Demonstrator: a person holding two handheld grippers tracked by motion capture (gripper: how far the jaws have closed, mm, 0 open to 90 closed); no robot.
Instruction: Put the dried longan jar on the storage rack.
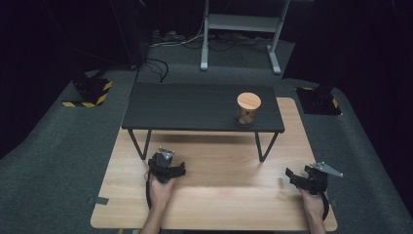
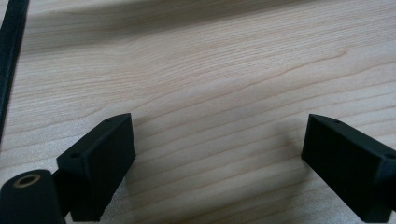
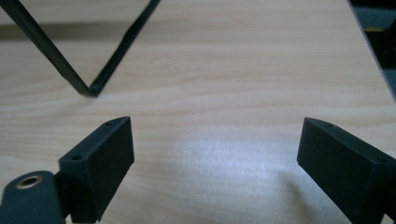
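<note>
Tongs counted: two, one in each of my hands, both low over the pale wooden bench [image 1: 214,195]. My left tongs [image 1: 167,165] sit near the left hairpin leg of the small dark table [image 1: 195,105], and my right tongs [image 1: 298,176] sit near the bench's right edge, well apart from the left pair. Both pairs stand released: in the left gripper view the left tongs [image 2: 217,154] have jaws set wide with bare wood grain between them, and in the right gripper view the right tongs [image 3: 215,154] show the same, nothing between the jaws. Jars counted: one. That jar [image 1: 248,109] stands on the right part of the small dark table, upright, long axis vertical, its round wooden lid [image 1: 249,100] facing up, with brownish contents I cannot identify. It is well apart from both tongs. Table legs counted in the high view: two black hairpin legs [image 1: 265,145] at the near side.
</note>
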